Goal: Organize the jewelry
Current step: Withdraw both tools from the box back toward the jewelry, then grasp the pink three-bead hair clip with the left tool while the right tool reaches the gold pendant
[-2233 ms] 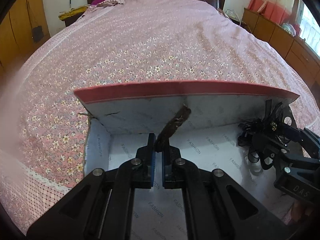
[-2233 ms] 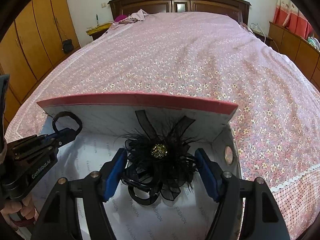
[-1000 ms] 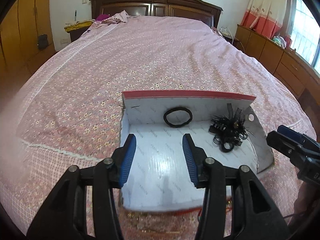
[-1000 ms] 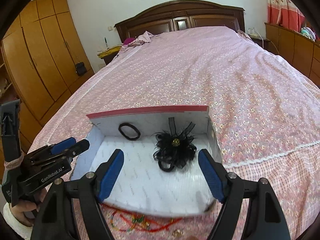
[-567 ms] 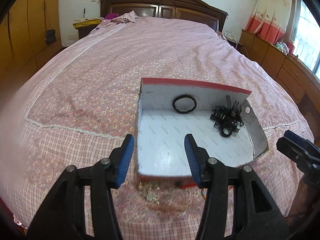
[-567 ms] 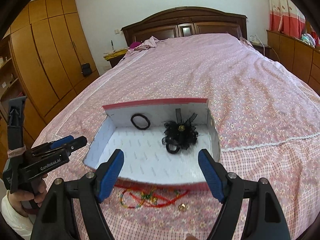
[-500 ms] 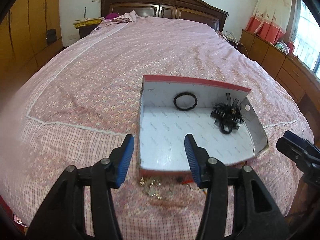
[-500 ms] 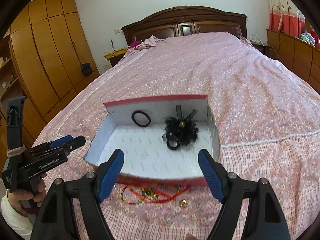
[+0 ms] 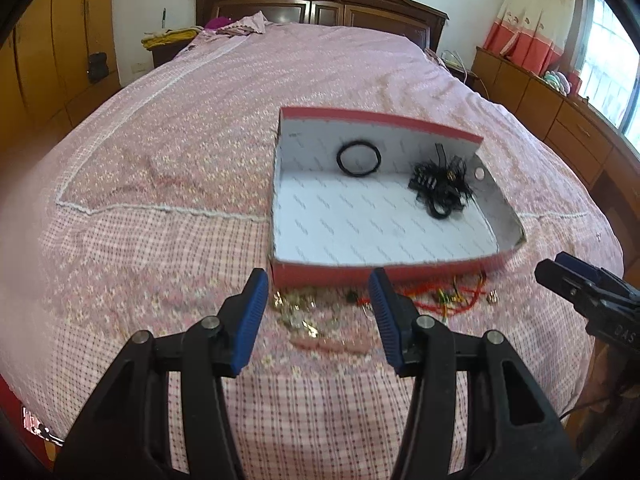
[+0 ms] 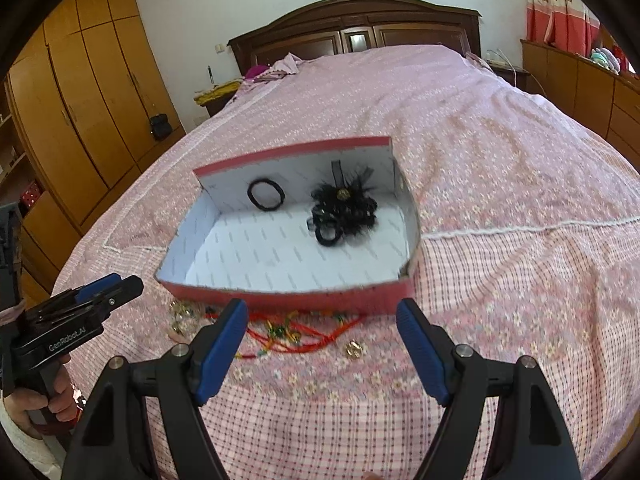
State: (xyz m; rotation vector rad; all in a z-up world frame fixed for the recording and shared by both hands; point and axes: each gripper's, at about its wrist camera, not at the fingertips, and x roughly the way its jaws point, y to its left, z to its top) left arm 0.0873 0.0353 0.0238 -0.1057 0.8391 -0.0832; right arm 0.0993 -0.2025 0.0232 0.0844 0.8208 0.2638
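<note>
While the left gripper [image 9: 316, 312] hangs above the pink bedspread [image 9: 180, 152] with its jaws spread wide and nothing between them, the left wrist view shows the red box [image 9: 320, 276] just beyond its blue fingertips [image 9: 250, 316]. Inside the box, a black hair tie [image 9: 359, 159] leans on the back wall and a black feathered hair clip [image 9: 442, 186] lies toward the right corner. Gold trinkets [image 9: 296, 316] sit on the bedspread almost between the fingers, near the box's front wall; a red string bracelet [image 9: 448, 300] lies to their right, beside the right gripper [image 9: 576, 284] at the frame edge.

From the right wrist view, the right gripper [image 10: 320, 340] is also wide open and empty. The red string bracelet [image 10: 296, 332] lies between its fingertips, just in front of the red box [image 10: 304, 300]. A small gold bead [image 10: 353, 348] rests nearby. The left gripper [image 10: 116, 286] appears at lower left.
</note>
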